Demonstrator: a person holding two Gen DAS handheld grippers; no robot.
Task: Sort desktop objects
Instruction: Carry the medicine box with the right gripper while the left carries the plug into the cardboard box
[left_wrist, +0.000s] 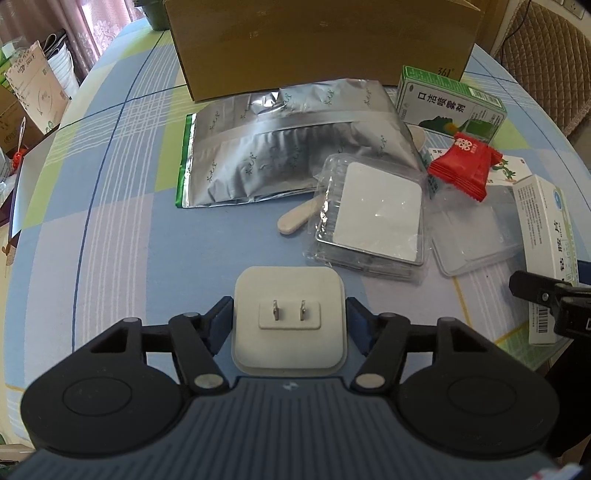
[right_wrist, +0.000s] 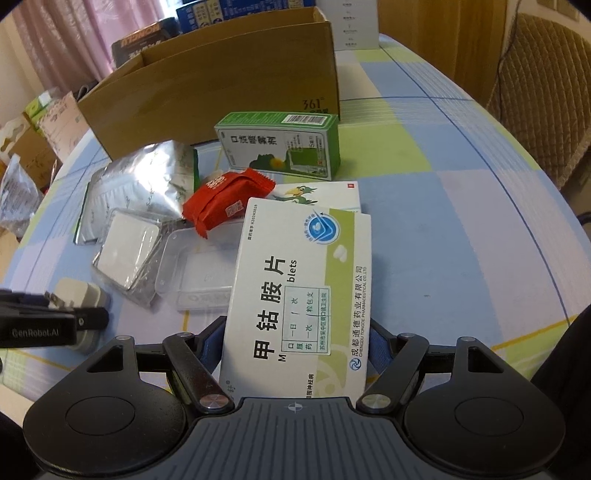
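Looks like someone's home, probably a dining room. There's a checked tablecloth (left_wrist: 110, 229) on a round table, pink curtains (right_wrist: 74, 33) by the window, and a quilted chair (right_wrist: 546, 92).

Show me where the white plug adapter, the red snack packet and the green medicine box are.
white plug adapter (left_wrist: 289, 319), left wrist view, face around the prongs.
red snack packet (left_wrist: 463, 164), left wrist view, middle of wrapper.
green medicine box (right_wrist: 280, 149), right wrist view, front face.

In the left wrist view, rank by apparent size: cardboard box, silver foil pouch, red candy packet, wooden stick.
1. cardboard box, cut off by the frame
2. silver foil pouch
3. red candy packet
4. wooden stick, partly hidden under the clear plastic pack, so its rank against the packet is unsure
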